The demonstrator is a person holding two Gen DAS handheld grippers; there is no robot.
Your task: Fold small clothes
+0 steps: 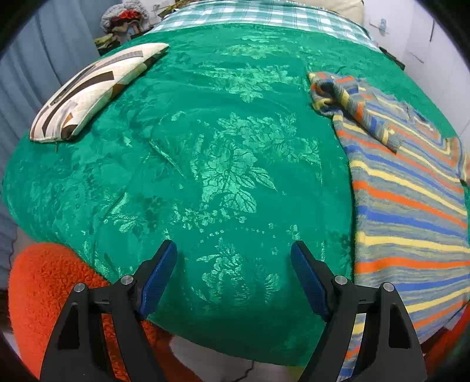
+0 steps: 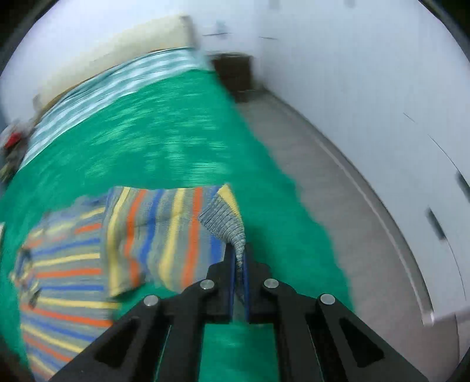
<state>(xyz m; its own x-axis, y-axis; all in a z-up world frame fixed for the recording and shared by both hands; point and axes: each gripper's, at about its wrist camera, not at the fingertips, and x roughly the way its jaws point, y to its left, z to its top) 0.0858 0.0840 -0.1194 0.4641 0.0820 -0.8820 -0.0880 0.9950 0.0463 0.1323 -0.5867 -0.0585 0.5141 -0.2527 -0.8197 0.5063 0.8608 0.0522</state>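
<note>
We work on a bed [image 1: 88, 182] covered by a green blanket [image 1: 223, 164] with a raised floral weave; a checked sheet [image 1: 258, 14] shows beyond it. The striped sweater [image 1: 411, 205], a soft knit in grey, orange, blue and yellow bands, lies flat on the blanket toward the right side of the bed, with one sleeve [image 1: 349, 102] already laid across the chest. We judge the fold as begun but far from complete: the second sleeve and the body folds remain. A flat patterned pillow [image 1: 91, 88] rests well apart at the far left. The left gripper [image 1: 233, 264] hovers over bare blanket, its jaws spread wide and holding nothing. The right gripper [image 2: 240, 258] has its jaws pressed together, pinching the ribbed cuff [image 2: 226, 223] of the other sleeve, lifted just above the sweater body.
</note>
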